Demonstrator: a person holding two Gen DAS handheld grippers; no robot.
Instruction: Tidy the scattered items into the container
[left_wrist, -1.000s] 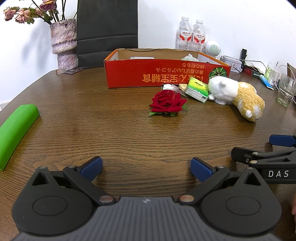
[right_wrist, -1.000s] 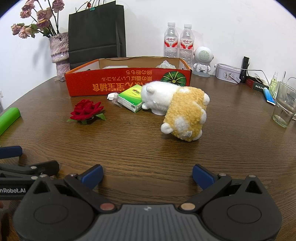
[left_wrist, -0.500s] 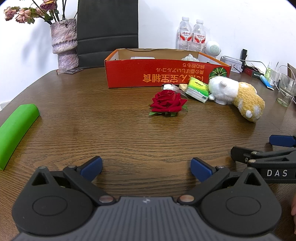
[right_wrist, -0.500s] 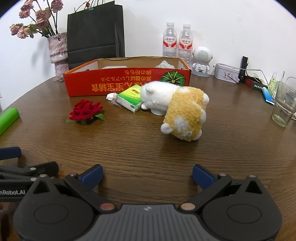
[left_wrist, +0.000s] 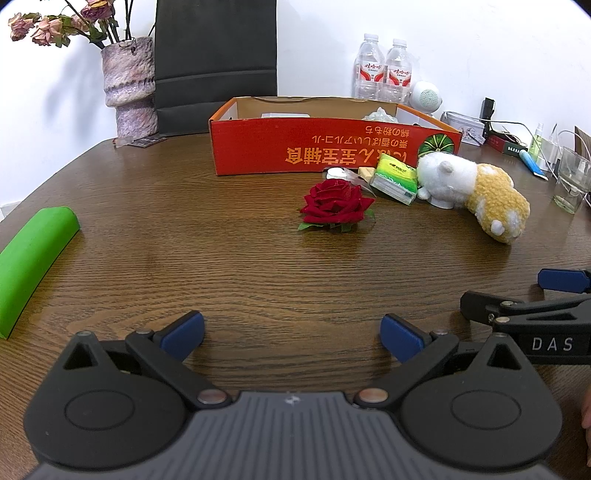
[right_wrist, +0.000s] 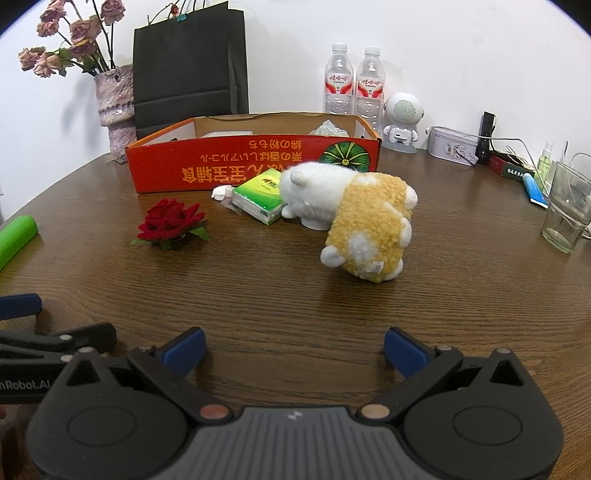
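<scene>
Left claw (left_wrist: 291, 334) and right claw (right_wrist: 294, 346): both spread wide, holding nothing, low over the counter (left_wrist: 221, 266). Rose (left_wrist: 335, 205), tissue pack (right_wrist: 260, 195) and plush toy (right_wrist: 354, 218) lie on the counter just in front of the red box (left_wrist: 317, 151). Plush touches the tissue pack.

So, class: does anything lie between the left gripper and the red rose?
Nothing visible does. Only bare wooden table lies between the open left gripper and the red rose; the tissue pack sits right of it.
</scene>
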